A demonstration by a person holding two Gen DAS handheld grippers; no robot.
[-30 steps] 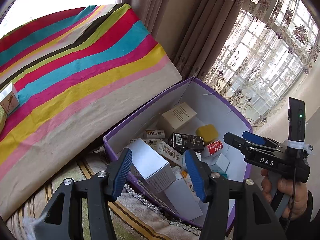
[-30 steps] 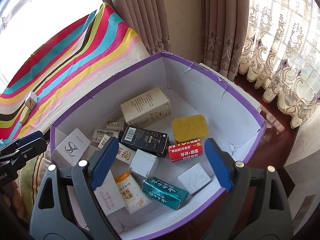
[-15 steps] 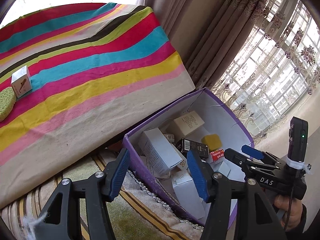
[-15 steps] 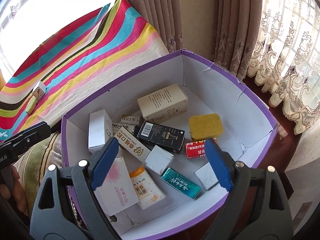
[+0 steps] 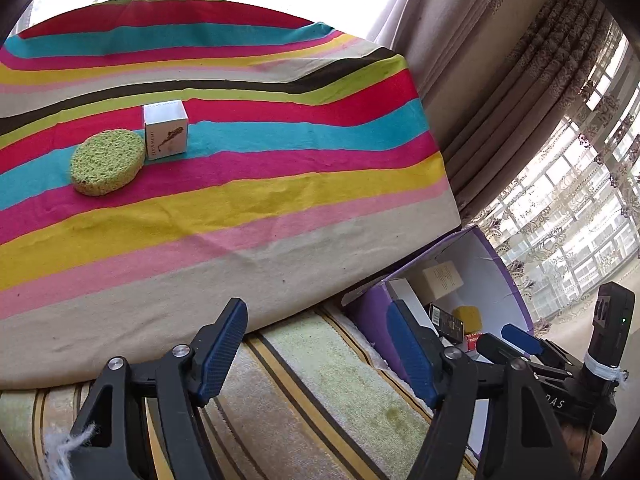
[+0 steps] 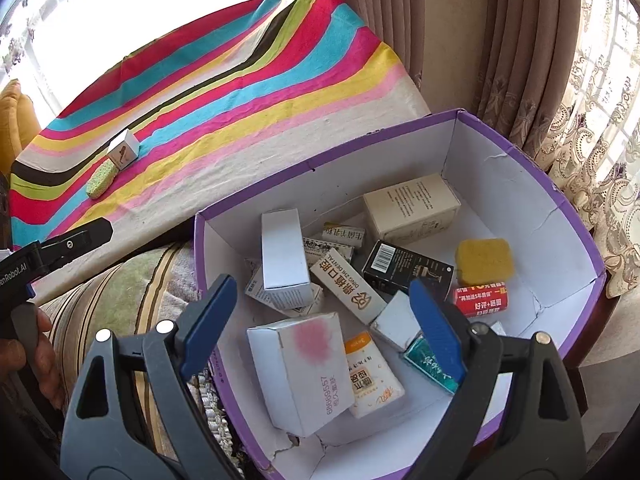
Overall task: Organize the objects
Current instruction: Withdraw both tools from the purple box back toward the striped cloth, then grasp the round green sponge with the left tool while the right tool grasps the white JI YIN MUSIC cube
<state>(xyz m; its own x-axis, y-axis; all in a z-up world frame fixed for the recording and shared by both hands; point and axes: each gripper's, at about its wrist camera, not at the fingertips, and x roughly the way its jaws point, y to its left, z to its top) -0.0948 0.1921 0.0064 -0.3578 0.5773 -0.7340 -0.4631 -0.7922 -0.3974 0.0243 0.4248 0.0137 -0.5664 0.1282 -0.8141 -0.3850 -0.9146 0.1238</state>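
A: Left wrist view?
B: Left gripper point(image 5: 316, 350) with jaws wide apart, holding nothing, hanging over a striped green rug point(image 5: 320, 380) beside the draped edge of the striped cloth point(image 5: 240, 208). Round green sponge point(image 5: 107, 162) lying on the cloth toward its far left, touching a small white box point(image 5: 166, 130) standing just behind it. Purple box point(image 5: 508, 272) sitting past the cloth's right corner, partly hidden by the right finger. Right gripper point(image 5: 508, 338) seen low at right, over the purple box; cannot tell its jaws from here.

A: And the right wrist view?
B: Right gripper point(image 6: 320, 324) spread wide, empty, hovering above the near left part of the purple box point(image 6: 576, 224). Inside: cream carton point(image 6: 412, 208) at the far wall, yellow sponge point(image 6: 485, 261) by the right wall, black carton point(image 6: 408, 268) in the middle, red packet point(image 6: 482, 300) below the sponge, white carton with a pink smudge point(image 6: 300, 368) near the front. Green sponge point(image 6: 101, 179) and small white box point(image 6: 125, 153) touching, near the cloth's left edge, well apart from the purple box
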